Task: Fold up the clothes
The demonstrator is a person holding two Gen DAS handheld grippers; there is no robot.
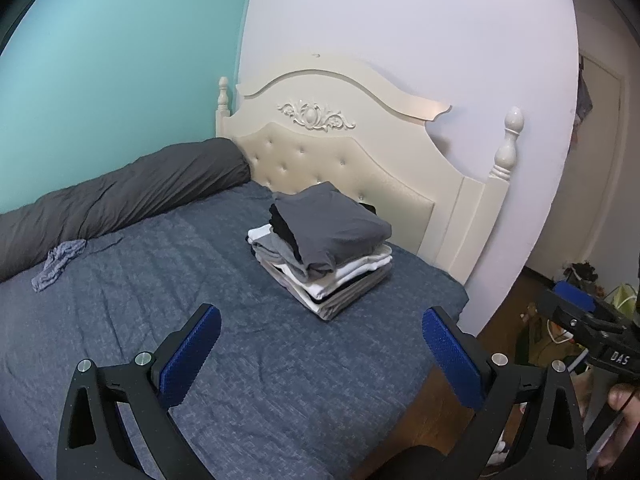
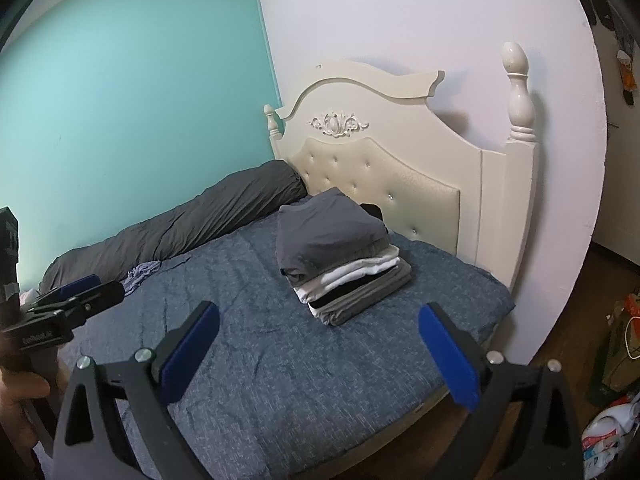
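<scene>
Framing the bottom of the left wrist view, the left gripper [image 1: 320, 344] holds its two blue-padded black fingers wide apart with nothing between them, above the blue-grey speckled bedspread [image 1: 240, 380]. In the right wrist view the right gripper [image 2: 318, 338] shows the same: blue pads spread wide, empty, over the same bedspread. Each gripper also appears at the edge of the other's view, the right one at the far right with part of a hand [image 1: 624, 400] below it.

Beyond the fingers, in the middle of both frames, sits the stack of folded clothes [image 1: 324, 252] on the bedspread, near the head of the bed. A dark grey folded garment [image 1: 332, 228] lies on top, with white, black and light grey layers beneath.

At the left of the frame, a small crumpled blue-grey cloth [image 1: 58, 264] lies loose on the bedspread, just beside a long dark grey rolled duvet [image 1: 120, 196] running along the turquoise wall [image 1: 100, 60].

Farthest back, upper centre, stands a cream carved headboard with a tufted panel [image 1: 340, 152] against a pale wall.
</scene>
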